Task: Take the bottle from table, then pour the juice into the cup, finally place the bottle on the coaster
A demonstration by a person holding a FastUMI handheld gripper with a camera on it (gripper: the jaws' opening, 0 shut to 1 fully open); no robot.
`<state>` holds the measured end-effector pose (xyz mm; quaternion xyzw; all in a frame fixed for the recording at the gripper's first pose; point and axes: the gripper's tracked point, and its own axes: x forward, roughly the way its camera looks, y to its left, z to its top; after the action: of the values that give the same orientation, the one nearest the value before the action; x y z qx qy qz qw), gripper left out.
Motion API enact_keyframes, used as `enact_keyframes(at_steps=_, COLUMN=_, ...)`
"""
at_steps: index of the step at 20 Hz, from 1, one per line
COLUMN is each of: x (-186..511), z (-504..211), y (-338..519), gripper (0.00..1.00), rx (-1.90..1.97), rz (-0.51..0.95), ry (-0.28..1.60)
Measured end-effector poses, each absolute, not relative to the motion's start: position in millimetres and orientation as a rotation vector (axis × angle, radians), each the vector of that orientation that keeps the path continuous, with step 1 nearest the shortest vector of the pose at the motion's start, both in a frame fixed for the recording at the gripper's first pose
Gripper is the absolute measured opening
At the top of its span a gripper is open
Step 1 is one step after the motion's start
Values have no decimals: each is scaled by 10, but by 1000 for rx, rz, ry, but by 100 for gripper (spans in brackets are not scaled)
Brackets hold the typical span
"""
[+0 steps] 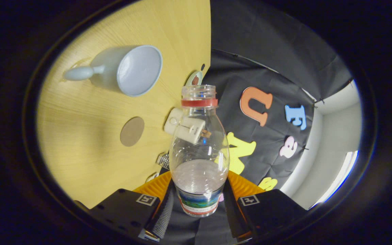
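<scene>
Two fingers: the gripper (197, 200) clamps the bottle (198, 149) between them at its labelled lower body.
Bottle: uncapped, clear; contents hard to judge.
Cup (128, 69): beyond the fingers on the table (80, 136).
Coaster (132, 131): between cup and fingers.
White object (184, 129): partly hidden behind the bottle.

A single fisheye camera rides on the gripper (197, 204), looking forward along its two fingers, very near a clear bottle (198, 149) clamped between them. The view is rolled sideways, so the wooden table (90, 143) stands upright on one side, the booth wall on the other. A cup (128, 69) and a round coaster (132, 131) lie further off on the table
</scene>
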<state>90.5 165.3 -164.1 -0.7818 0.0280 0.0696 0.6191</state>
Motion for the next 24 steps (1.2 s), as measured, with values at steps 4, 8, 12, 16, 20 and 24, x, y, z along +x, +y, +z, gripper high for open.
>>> enact_keyframes(at_steps=4, x=829, z=-1688, y=1656, gripper=74, rx=-1603, rz=173, ry=80)
enact_keyframes(at_steps=8, x=756, z=-1748, y=1608, gripper=74, rx=-1439, rz=186, ry=113)
enact_keyframes(at_steps=12, x=718, z=-1788, y=1555, gripper=74, rx=-1258, rz=191, ry=141)
enact_keyframes(at_steps=16, x=665, z=-1760, y=1565, gripper=74, rx=-1097, rz=201, ry=149)
enact_keyframes(at_steps=20, x=577, z=-1811, y=1629, gripper=74, rx=-876, rz=244, ry=195)
enact_keyframes(at_steps=24, x=460, z=-1808, y=1632, gripper=74, rx=-596, rz=271, ry=242)
